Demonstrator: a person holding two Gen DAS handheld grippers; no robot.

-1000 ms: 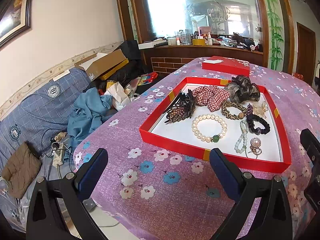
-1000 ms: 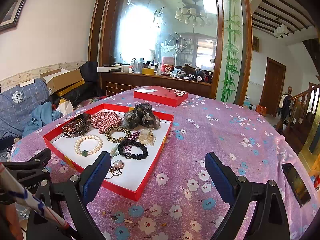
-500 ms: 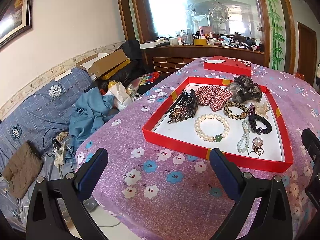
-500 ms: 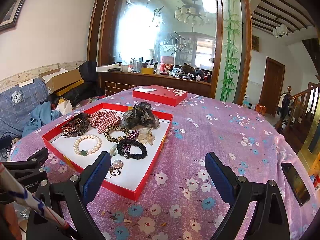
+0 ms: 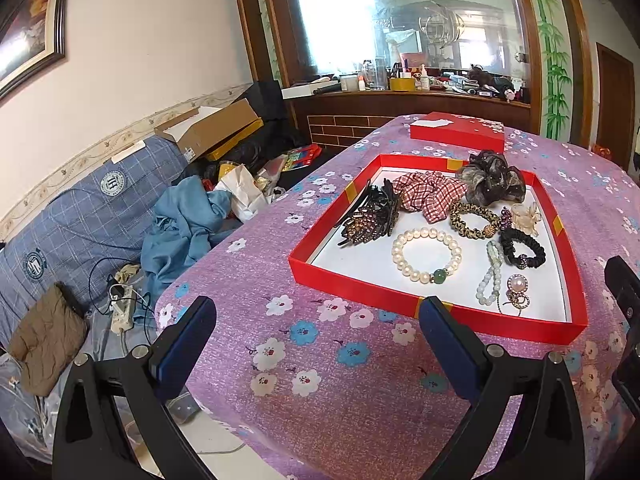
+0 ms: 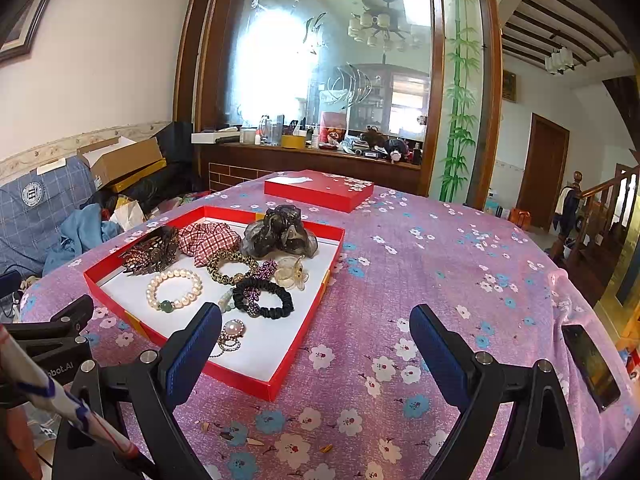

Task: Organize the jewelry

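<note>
A shallow red box (image 5: 360, 286) (image 6: 256, 380) lined in white lies on the flowered purple tablecloth. In it are a pearl bracelet (image 5: 426, 254) (image 6: 174, 288), a dark claw clip (image 5: 370, 216), a checked scrunchie (image 5: 428, 194) (image 6: 206, 238), a dark gauzy scrunchie (image 5: 492, 178) (image 6: 280, 232), a gold-and-black hair tie (image 5: 474, 220), a black hair tie (image 5: 522, 248) (image 6: 264, 298), pale beads (image 5: 492, 276) and a pearl ring (image 5: 517, 285) (image 6: 233, 328). My left gripper (image 5: 316, 344) is open, before the box's near wall. My right gripper (image 6: 314, 348) is open over the box's near right corner. Both hold nothing.
The red lid (image 5: 456, 132) (image 6: 318, 190) lies behind the box. A phone (image 6: 592, 364) rests near the table's right edge. Left of the table is a blue sofa (image 5: 68, 216) piled with clothes, cardboard boxes and a power strip. A cluttered wooden ledge (image 6: 312, 152) stands behind.
Both views have shifted only slightly; the box sits a little further right in the left wrist view. Both grippers stay open and nothing in the box has moved.
</note>
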